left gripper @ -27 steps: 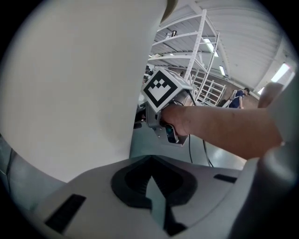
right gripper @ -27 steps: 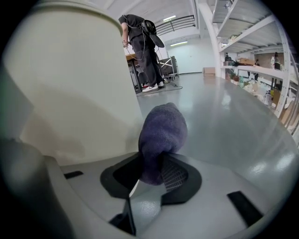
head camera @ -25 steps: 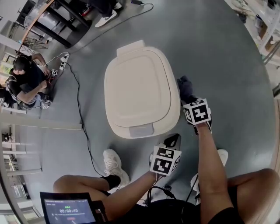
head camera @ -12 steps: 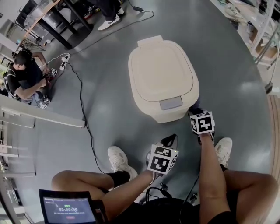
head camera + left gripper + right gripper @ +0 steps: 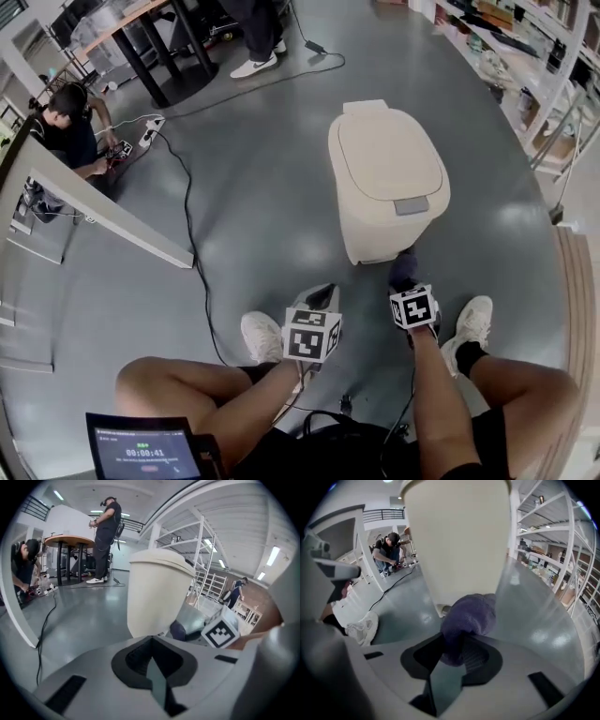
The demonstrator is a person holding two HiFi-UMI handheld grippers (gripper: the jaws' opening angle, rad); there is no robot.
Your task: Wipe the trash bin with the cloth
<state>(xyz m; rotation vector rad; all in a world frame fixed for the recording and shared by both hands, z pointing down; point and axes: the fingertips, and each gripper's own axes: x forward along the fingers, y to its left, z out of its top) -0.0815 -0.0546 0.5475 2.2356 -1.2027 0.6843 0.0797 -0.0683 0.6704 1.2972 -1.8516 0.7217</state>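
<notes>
**Trash bin**: cream, lid down, standing on the grey floor directly ahead of the right claw. Its lower front wall lies just beyond that claw's tips.

**Cloth**: dark purple and bunched, clamped between the right claw's jaws and bulging past them toward the bin's foot. The right gripper view shows it against the base of the wall, very near at least. Actual contact cannot be confirmed.

**Left claw**: jaws together with nothing between them, held apart from the bin. The bin rises ahead of it and slightly to its right. The right claw's marker cube sits off to its right.

**Assessment of the step in hand:** the low front wall appears to be the area under wiping.
- Press the bulging part of the cloth flat to the wall, not the jaw tips.
- Stroke along the curve in overlapping passes.
- Keep a firm clamp so the cloth does not drag loose.
- The bin looks light and may slide or tip, so the free left claw could brace the lid or the far side.

**Not verifiable:**
- The bin's rear and far flank, which no view shows.
- A small pale item at the bin's foot beyond the cloth, possibly a pedal.
- Any dirt on the bin's surface.
- The right claw's jaw tips in the head view, which are covered by the cube and the cloth
</notes>
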